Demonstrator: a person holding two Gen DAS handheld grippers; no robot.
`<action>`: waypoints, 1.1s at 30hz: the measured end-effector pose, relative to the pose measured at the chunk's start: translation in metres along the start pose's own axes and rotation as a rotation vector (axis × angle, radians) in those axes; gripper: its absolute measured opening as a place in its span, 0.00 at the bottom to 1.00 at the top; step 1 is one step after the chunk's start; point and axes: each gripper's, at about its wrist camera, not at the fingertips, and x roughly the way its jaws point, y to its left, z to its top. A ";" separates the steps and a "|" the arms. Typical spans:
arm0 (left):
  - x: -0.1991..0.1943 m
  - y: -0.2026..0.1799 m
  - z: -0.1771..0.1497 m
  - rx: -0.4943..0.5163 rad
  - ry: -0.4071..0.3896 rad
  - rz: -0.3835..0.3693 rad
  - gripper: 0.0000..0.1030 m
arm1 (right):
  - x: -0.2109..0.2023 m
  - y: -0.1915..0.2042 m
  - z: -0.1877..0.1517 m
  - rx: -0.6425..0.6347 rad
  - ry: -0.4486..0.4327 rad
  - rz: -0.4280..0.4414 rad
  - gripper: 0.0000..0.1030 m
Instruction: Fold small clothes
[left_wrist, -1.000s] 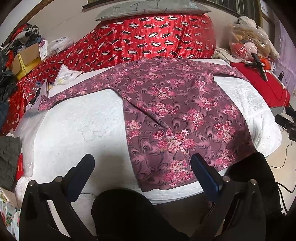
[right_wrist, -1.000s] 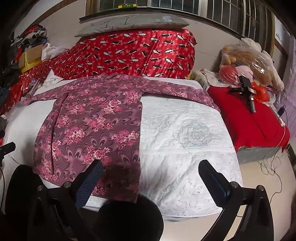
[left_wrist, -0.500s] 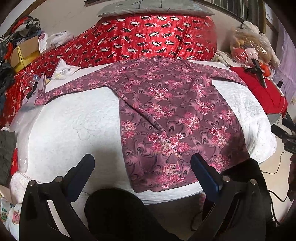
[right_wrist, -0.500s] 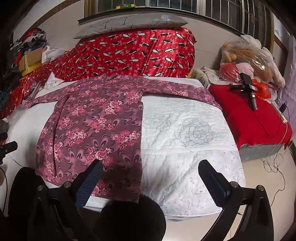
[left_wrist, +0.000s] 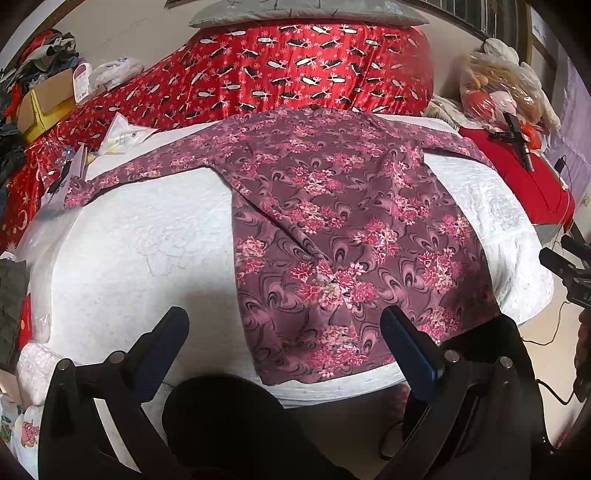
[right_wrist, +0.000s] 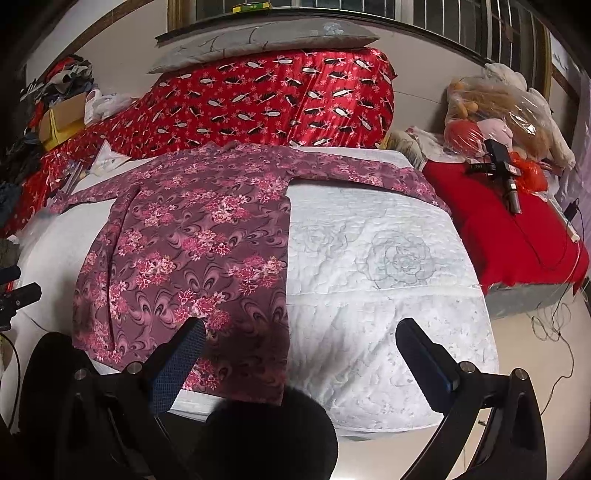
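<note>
Both wrist cameras looked from the foot of the bed (left_wrist: 122, 254) toward the red quilt (right_wrist: 273, 99), held back from the edge. The left view carried the floral garment (left_wrist: 340, 236) centre-right; the right view showed it left (right_wrist: 192, 236).

A bed covered with a white quilted spread (right_wrist: 388, 295) is seen ahead of both tongs. A floral maroon shirt (left_wrist: 332, 229) is laid flat on it, sleeves spread. Beyond the shirt, a red patterned quilt (right_wrist: 277, 99) is heaped.
</note>
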 end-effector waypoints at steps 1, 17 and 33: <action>0.001 0.000 0.000 0.001 0.002 0.001 1.00 | 0.001 0.001 0.000 -0.003 0.001 0.000 0.99; 0.009 -0.004 -0.001 0.007 0.018 0.005 1.00 | 0.006 0.001 -0.003 -0.003 0.011 0.028 0.98; 0.023 0.020 0.000 -0.069 0.070 0.006 1.00 | 0.015 0.000 -0.003 0.002 0.040 0.043 0.98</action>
